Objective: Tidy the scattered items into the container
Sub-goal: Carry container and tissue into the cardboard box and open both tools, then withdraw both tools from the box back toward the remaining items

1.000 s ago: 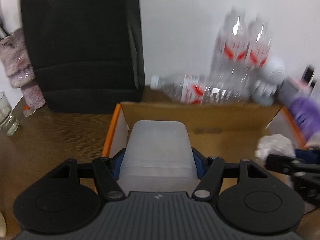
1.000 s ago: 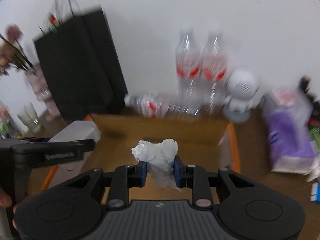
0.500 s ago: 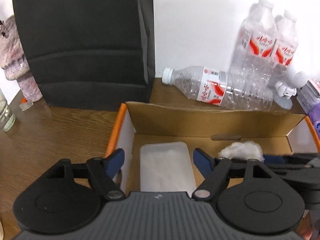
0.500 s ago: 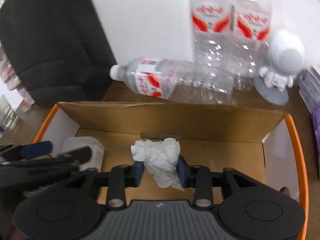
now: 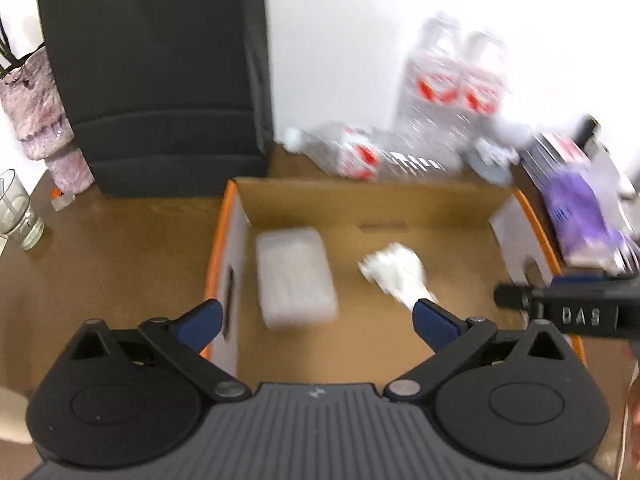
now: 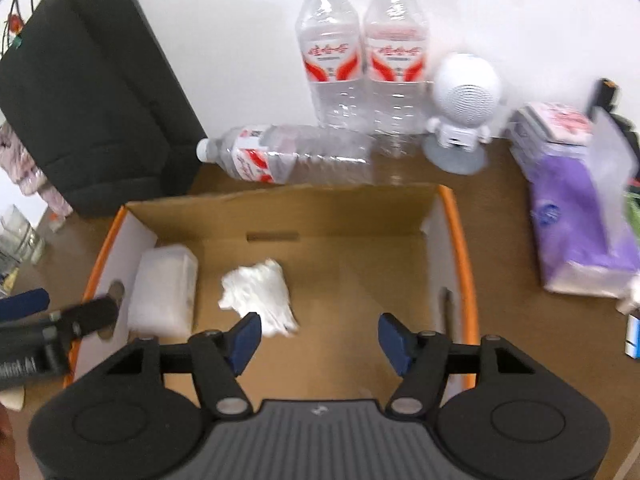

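An open cardboard box point(image 5: 360, 200) point(image 6: 280, 208) with orange edges sits on the brown table. On its floor at the left lies a frosted white plastic case point(image 5: 294, 276) point(image 6: 164, 292). A crumpled white tissue point(image 5: 396, 272) point(image 6: 258, 292) lies beside it. My left gripper point(image 5: 316, 318) hangs above the box with its jaws opening wide and nothing between them. My right gripper point(image 6: 320, 338) is over the box too, jaws opening, the tissue lying free just ahead of its left finger point(image 6: 244, 336).
A black paper bag point(image 5: 160, 72) point(image 6: 92, 112) stands behind the box at the left. Three clear water bottles point(image 6: 360, 72), one lying down point(image 6: 288, 158), and a white round speaker figure point(image 6: 464, 100) line the wall. Purple tissue packs point(image 6: 576, 220) lie at right, a glass point(image 5: 18, 216) at left.
Both grippers have let go and opened: the plastic case and the tissue now lie on the box floor. The left gripper has pulled up and back from the box.
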{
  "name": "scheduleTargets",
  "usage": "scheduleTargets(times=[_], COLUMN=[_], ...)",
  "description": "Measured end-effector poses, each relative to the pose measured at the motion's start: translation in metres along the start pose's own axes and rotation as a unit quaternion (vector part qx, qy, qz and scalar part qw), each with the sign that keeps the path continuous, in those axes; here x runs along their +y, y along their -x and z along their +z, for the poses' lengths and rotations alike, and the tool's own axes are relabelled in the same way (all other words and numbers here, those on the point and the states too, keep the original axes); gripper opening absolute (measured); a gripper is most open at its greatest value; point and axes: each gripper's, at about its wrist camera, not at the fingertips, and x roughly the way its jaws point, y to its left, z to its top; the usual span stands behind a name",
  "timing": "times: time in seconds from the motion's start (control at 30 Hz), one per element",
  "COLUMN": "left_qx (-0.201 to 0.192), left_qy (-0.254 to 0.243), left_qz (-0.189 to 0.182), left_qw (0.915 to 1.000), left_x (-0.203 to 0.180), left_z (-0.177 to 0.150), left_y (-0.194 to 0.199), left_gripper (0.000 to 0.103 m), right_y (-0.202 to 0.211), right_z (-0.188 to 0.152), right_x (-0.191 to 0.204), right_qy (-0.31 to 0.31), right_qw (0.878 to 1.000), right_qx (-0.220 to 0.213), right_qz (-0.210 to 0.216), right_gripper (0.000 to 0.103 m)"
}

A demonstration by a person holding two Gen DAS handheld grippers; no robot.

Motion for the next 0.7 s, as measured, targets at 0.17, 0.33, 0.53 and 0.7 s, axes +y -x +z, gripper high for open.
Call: scheduleTargets(times=[0.17, 0.33, 0.53, 0.7], left_qx=[0.000, -0.012, -0.052, -0.158], left_qy=[0.001, 0.003, 0.002, -0.002], left_qz=[0.004, 0.007, 0.007, -0.002], left_qw=[1.0000, 0.9999, 0.9986, 0.9874], left_x=[-0.016, -0.023, -0.027, -0.026], left_z=[-0.024, -0.033, -0.035, -0.054], left_y=[0.029, 0.054, 0.092, 0.128], left_gripper=[0.103, 0.103, 0.103, 0.103], right_y=[0.040, 0.067, 0.102, 0.135], right_z=[-0.028, -0.050, -0.058, -0.065], right_x=[-0.004, -0.004, 0.000, 0.005], right_qy=[0.003, 0.008, 0.011, 0.005], right_qw=[1.000, 0.999, 0.999, 0.996], right_qx=[-0.005, -0.005, -0.028, -0.091], right_qz=[-0.025, -0.033, -0.018, 0.001], right_gripper=[0.072, 0.074, 0.074, 0.080])
